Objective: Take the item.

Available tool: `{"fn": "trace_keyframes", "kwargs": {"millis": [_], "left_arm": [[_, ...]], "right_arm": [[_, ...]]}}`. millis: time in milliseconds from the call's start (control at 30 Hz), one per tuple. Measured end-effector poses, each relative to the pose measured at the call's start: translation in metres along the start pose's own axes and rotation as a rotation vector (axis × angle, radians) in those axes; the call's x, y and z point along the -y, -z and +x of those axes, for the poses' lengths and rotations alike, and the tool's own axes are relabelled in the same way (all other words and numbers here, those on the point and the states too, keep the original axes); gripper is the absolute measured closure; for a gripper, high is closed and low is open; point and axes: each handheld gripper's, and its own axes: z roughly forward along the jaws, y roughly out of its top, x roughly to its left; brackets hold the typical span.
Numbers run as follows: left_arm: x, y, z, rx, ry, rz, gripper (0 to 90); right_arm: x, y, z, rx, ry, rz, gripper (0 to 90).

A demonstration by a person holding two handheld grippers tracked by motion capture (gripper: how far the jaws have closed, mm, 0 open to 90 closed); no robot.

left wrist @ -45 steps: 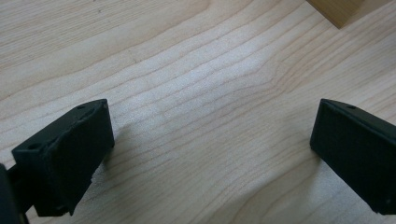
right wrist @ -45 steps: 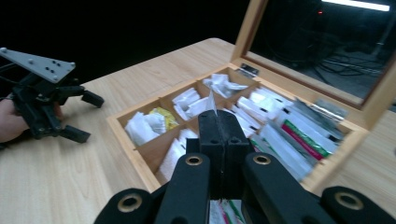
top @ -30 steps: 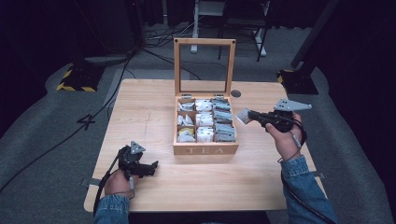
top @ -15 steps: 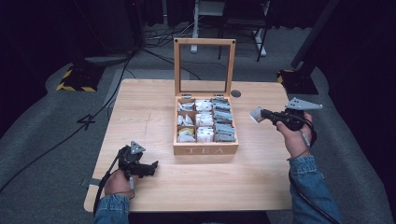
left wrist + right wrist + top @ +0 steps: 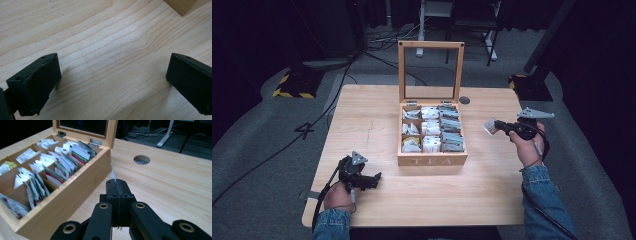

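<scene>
Wooden table [image 5: 377, 115], tea box [image 5: 432, 160] (lid up), sachets [image 5: 431, 129] filling compartments

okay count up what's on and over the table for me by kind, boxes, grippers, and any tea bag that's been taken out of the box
Wooden tea box, lid up: 1
Grippers: 2, the left gripper open over bare table, the right gripper shut
Tea bag out of the box, pinched in the right gripper: 1
Total: 4

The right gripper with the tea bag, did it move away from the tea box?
Yes. The right gripper, shut on a tea bag, has moved rightward, away from the tea box, and hangs above bare table.
</scene>
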Motion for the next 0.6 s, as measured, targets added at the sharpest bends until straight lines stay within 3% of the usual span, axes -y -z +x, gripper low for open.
{"fn": "trace_keyframes", "kwargs": {"millis": [600], "left_arm": [[0.0, 0.0, 0.0, 0.0, 0.0, 0.0, 0.0]], "right_arm": [[0.023, -0.028, -0.011, -0.004, -0.052, 0.11, 90.0]]}}
